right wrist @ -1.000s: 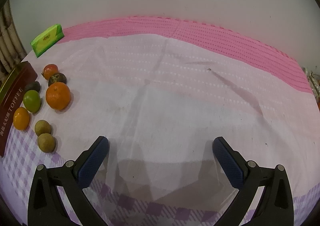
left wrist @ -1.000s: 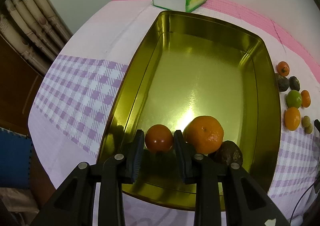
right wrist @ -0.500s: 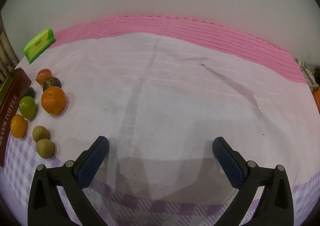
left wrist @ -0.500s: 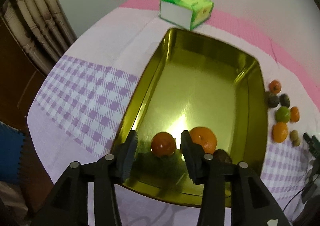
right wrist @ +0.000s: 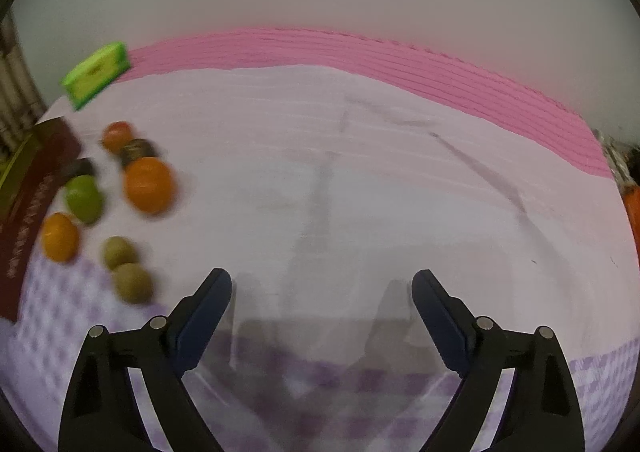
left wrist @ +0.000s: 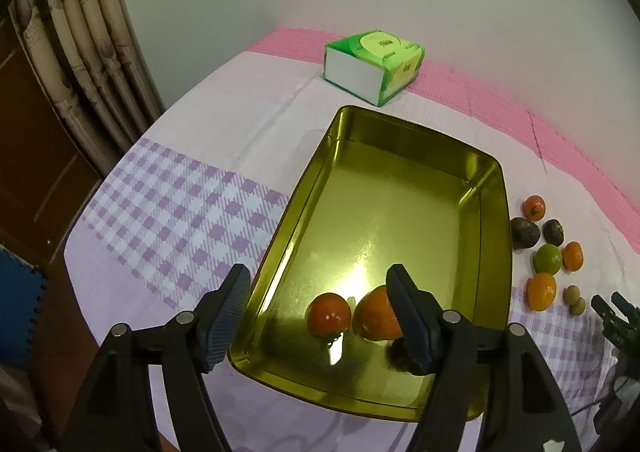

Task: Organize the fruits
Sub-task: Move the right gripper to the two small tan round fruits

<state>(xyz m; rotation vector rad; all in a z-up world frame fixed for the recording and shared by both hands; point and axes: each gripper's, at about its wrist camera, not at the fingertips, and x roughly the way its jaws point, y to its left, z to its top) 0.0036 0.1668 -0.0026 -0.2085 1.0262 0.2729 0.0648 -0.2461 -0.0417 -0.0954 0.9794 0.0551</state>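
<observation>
Gold tin (left wrist: 490, 252) | red-orange fruit (left wrist: 329, 313) inside, below spread left gripper (left wrist: 320, 312)

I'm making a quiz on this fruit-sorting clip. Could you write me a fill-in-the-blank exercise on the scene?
1. The gold rectangular metal tin holds a small reddish-orange fruit and a larger ____ one.
2. The left gripper is ____.
3. Beyond the tin stands a ____ tissue box.
4. The right gripper holds ____.

Missing: orange; open; green; nothing

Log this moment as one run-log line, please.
left gripper: open, above tin | gold tin: holds small orange fruit, larger orange | right gripper: open, empty | loose fruits: on cloth beside tin
</observation>
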